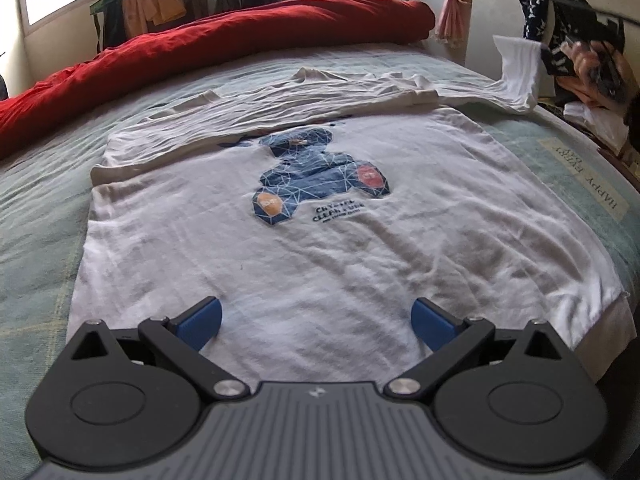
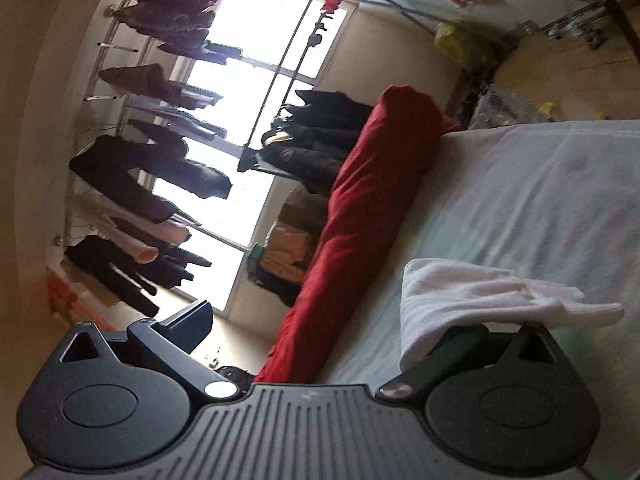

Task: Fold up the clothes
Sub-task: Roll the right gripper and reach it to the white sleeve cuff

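A white T-shirt [image 1: 320, 248] with a blue bear print [image 1: 316, 176] lies flat on the bed, its top part folded over. My left gripper [image 1: 316, 312] hovers open over the hem, blue pads [image 1: 200, 324] wide apart with nothing between them. At the far right a hand holds my right gripper [image 1: 580, 32], blurred, beside the lifted white sleeve [image 1: 516, 68]. In the right wrist view my right gripper [image 2: 316, 320] is rolled sideways and open. The white sleeve [image 2: 480, 296] drapes over its right finger and hides it; the left finger [image 2: 192, 324] is bare.
A rolled red duvet [image 1: 200, 48] [image 2: 360, 220] lies along the far side of the pale checked bed sheet [image 1: 40, 208]. Clothes hang on racks [image 2: 152, 168] by the window. A pile of garments [image 1: 592, 116] sits off the bed's right edge.
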Demonstrator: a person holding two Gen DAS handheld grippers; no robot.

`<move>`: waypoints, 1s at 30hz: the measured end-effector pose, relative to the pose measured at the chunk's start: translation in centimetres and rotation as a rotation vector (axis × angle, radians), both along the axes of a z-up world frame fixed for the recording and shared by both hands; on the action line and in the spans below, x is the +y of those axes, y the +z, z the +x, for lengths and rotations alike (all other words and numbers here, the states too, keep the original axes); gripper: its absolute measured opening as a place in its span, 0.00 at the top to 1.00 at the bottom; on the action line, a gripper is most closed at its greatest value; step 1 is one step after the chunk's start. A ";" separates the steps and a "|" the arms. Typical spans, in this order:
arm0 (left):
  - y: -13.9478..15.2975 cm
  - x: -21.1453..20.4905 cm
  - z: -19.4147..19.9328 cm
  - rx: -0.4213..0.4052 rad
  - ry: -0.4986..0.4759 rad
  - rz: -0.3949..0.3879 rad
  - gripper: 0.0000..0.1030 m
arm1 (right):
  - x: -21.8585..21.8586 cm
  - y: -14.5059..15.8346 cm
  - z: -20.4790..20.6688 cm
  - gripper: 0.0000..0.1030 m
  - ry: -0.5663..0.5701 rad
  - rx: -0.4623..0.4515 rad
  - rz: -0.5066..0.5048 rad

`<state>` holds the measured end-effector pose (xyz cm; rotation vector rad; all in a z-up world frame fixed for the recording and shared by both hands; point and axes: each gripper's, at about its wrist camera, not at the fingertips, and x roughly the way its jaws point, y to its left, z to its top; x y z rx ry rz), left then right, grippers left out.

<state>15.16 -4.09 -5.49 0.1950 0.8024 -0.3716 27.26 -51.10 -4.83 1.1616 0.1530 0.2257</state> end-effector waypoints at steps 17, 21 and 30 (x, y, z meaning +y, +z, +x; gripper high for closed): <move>0.4 3.8 -1.1 -0.024 0.034 -0.029 0.02 | 7.4 6.3 2.9 0.00 0.104 -0.043 -0.029; 0.4 4.4 -1.2 -0.019 0.045 -0.034 0.02 | 8.9 7.1 3.2 0.00 0.117 -0.044 -0.047; -0.1 4.6 -1.3 -0.001 0.059 -0.032 0.02 | 8.7 7.2 2.2 0.00 0.099 0.005 -0.193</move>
